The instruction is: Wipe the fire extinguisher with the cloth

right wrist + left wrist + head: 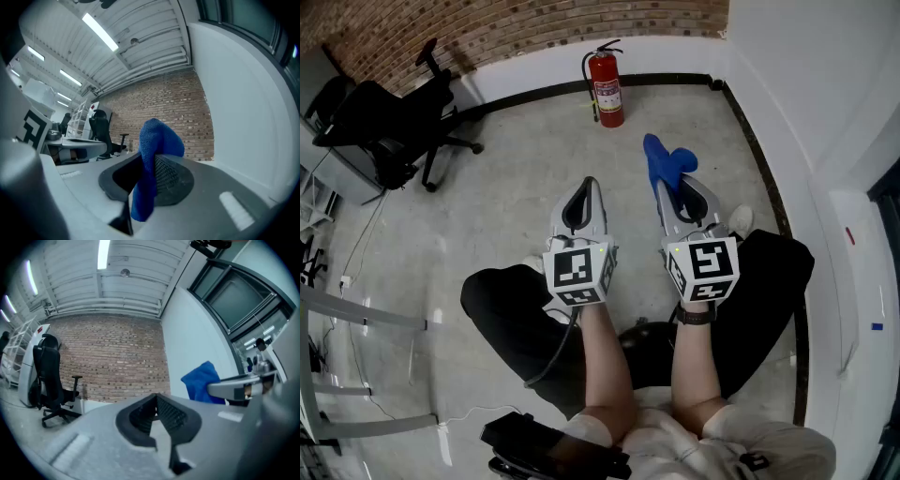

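Note:
A red fire extinguisher point(605, 89) stands upright on the concrete floor by the far wall, well ahead of both grippers. It shows in neither gripper view. My right gripper point(675, 190) is shut on a blue cloth point(667, 165), which sticks up out of the jaws and bunches above them. In the right gripper view the cloth point(158, 140) hangs pinched between the jaws of that gripper point(151, 174). My left gripper point(578, 204) is held beside it, shut with nothing in it; its jaws point(156, 404) meet in the left gripper view, with the cloth point(201, 380) at the right.
A black office chair point(394, 131) stands at the far left near a brick wall point(506, 23). A white wall with a black baseboard point(769, 178) runs along the right. Cables point(356, 253) lie on the floor at left. The person's legs are below the grippers.

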Action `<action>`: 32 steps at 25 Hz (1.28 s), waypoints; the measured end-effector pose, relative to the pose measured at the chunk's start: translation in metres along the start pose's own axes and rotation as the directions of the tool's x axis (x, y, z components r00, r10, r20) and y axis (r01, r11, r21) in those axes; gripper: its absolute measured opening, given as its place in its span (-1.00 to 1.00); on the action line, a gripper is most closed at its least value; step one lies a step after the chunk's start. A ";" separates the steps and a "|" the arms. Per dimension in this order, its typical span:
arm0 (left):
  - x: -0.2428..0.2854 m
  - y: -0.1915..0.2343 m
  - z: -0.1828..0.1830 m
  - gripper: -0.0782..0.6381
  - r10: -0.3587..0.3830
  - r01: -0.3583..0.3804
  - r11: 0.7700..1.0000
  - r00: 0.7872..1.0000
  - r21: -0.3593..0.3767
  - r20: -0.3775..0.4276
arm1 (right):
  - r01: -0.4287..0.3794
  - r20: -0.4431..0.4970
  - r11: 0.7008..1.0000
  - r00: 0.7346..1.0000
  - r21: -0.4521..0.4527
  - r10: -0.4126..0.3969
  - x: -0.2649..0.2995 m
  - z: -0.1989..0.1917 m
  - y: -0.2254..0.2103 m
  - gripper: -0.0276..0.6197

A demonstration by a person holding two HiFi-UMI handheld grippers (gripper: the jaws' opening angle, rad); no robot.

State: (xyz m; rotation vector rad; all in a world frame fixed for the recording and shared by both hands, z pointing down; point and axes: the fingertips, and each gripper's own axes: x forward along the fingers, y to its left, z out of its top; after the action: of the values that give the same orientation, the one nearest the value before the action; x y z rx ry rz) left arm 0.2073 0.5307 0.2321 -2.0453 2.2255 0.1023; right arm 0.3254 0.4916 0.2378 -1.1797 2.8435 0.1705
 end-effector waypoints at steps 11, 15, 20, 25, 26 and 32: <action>0.072 0.011 -0.005 -0.78 -0.050 0.050 0.999 0.999 0.004 0.017 | 0.022 -0.055 0.998 0.998 0.051 -0.019 0.073 -0.022 -0.027 -0.70; 0.123 0.034 -0.016 -0.78 -0.048 0.047 0.999 0.998 0.012 0.048 | -0.015 -0.061 0.997 0.998 0.079 0.020 0.135 -0.033 -0.034 -0.70; 0.184 0.068 -0.034 -0.78 0.006 -0.005 1.000 1.000 -0.018 0.027 | -0.104 -0.068 0.992 0.992 0.065 0.109 0.207 -0.043 -0.037 -0.70; 0.241 0.070 -0.038 -0.78 -0.018 0.018 0.999 1.000 -0.034 0.002 | -0.086 -0.041 0.993 0.995 0.082 0.090 0.248 -0.042 -0.075 -0.70; 0.251 0.073 -0.037 -0.78 -0.019 0.019 0.999 1.000 -0.037 0.006 | -0.084 -0.043 0.993 0.995 0.081 0.088 0.257 -0.044 -0.081 -0.70; 0.319 0.088 -0.044 -0.78 -0.023 0.024 0.999 1.000 -0.047 0.006 | -0.084 -0.033 0.995 0.996 0.056 0.086 0.315 -0.045 -0.112 -0.70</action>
State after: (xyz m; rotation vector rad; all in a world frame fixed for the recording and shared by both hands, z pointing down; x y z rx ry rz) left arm 0.0914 0.2176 0.2313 -2.0921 2.2162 0.1596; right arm 0.1818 0.1870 0.2432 -1.0635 2.9104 0.0754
